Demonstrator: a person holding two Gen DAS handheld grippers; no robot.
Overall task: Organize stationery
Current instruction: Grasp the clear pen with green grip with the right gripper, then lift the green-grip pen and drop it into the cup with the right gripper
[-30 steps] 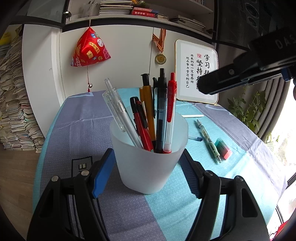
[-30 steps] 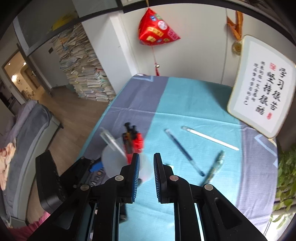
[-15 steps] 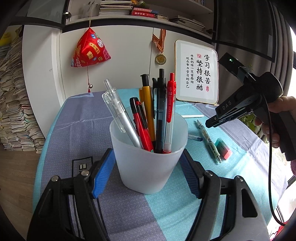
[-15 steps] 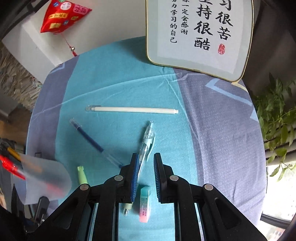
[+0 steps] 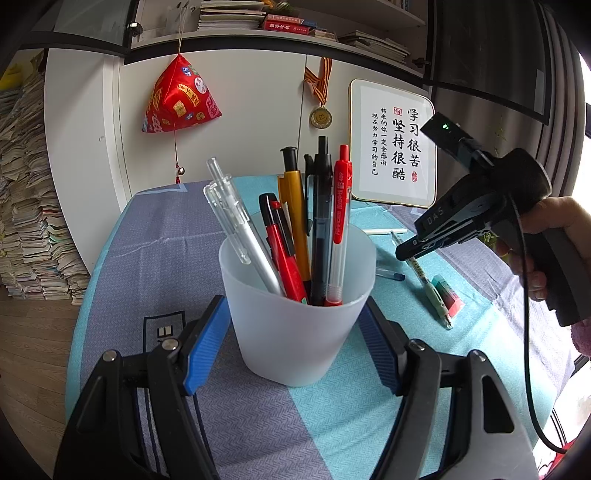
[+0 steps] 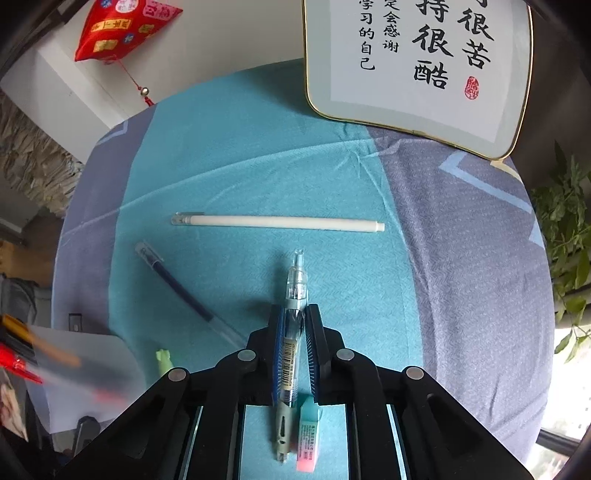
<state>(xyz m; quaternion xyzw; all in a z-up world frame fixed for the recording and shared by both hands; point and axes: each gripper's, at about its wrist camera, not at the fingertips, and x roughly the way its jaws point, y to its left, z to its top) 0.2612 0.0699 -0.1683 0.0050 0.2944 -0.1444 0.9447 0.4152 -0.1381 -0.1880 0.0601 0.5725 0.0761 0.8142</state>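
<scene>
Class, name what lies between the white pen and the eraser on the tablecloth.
In the right wrist view, the clear pen lies between the white pen and the eraser, gripped by the right gripper.

Ahead of me a red pyramid-shaped pouch (image 5: 180,96) hangs on a cord against the white cabinet door (image 5: 240,118), and a medal (image 5: 320,117) on a striped ribbon hangs beside it. A framed calligraphy board (image 5: 391,144) leans at the far edge of my tabletop (image 5: 159,236). Books (image 5: 229,14) lie on the shelf above; stacked papers (image 5: 26,206) rise from the floor, and green leaves (image 6: 565,218) show past the tabletop's edge.
</scene>
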